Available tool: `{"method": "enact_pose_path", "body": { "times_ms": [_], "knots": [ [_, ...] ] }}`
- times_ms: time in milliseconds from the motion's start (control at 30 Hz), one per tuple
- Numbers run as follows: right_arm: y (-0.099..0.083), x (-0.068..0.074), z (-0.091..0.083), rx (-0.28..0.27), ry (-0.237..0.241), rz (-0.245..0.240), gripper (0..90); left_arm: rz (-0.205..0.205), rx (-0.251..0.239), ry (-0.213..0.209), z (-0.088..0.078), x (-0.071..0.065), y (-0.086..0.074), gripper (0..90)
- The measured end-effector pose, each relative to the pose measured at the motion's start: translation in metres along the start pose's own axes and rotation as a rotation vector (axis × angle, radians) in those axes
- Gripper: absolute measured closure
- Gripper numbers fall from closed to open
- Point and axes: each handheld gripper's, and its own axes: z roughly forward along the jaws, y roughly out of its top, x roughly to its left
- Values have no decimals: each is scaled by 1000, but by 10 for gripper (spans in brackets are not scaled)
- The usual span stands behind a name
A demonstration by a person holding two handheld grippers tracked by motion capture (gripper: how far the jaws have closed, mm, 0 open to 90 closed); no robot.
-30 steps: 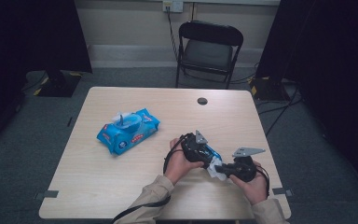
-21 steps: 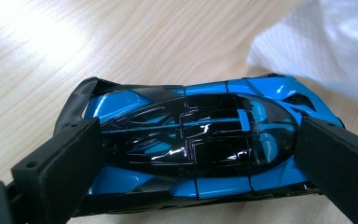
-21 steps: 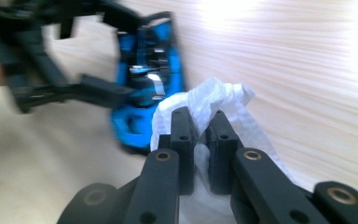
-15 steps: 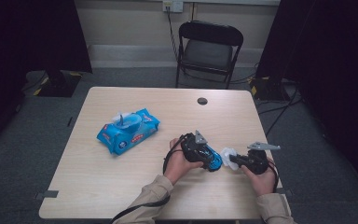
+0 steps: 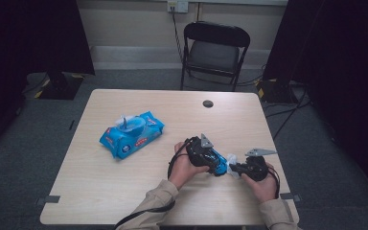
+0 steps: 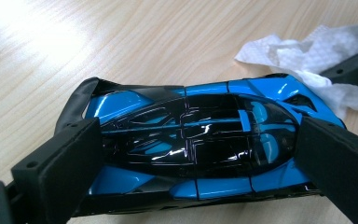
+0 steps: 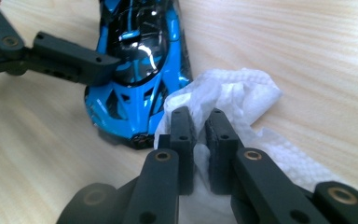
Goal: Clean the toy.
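Observation:
A glossy blue and black toy car lies on the wooden table, with my left gripper shut across its body, one pad on each side. In the high view that left gripper sits at the table's front right with the car poking out of it. My right gripper is shut on a crumpled white wipe, which rests against the car's pointed end. From above, the wipe lies between the car and the right gripper.
A blue pack of wipes with a sheet sticking out lies at the table's middle left. A small black disc sits near the far edge. A black folding chair stands behind the table. The right table edge is close to my right hand.
My right gripper with the wipe has drawn off to the right of the car, so the wipe now shows beside the car's end. The left gripper and car stay put.

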Motion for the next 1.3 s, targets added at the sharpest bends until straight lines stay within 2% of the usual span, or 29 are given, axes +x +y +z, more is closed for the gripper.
{"method": "enact_pose_path", "body": {
  "times_ms": [267,767,967,1133,1300],
  "knots": [
    [-4,9,-4,29,42,-27,833,-1,1,1,0,0,0,11],
    [-6,22,-6,58,78,-51,834,3,2,1,0,0,0,10],
    [-6,28,-4,72,87,-76,835,2,3,1,0,0,0,9],
    [-3,42,1,93,108,-113,835,3,4,3,0,0,0,8],
    [0,53,9,90,135,-137,835,2,0,2,0,-1,0,7]
  ]
}}
